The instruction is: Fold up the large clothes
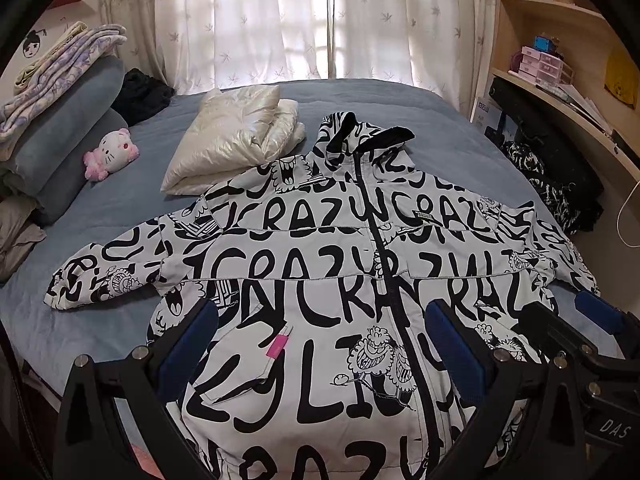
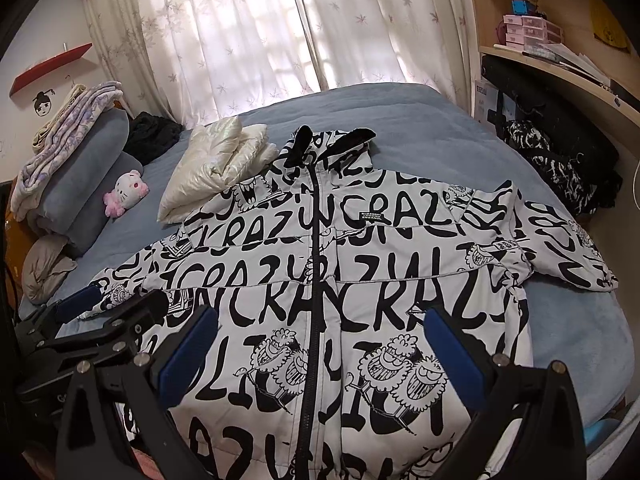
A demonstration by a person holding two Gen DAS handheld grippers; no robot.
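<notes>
Left wrist view: jacket flat on bed, seemingly just below both gaping, empty tongs.

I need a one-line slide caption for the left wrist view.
Open left gripper above a zipped black-and-white printed jacket spread flat on a blue bed, folded cream jacket behind it.

The jacket bears repeated black "CRAZY" lettering; the right gripper body is marked "DAS".
</notes>
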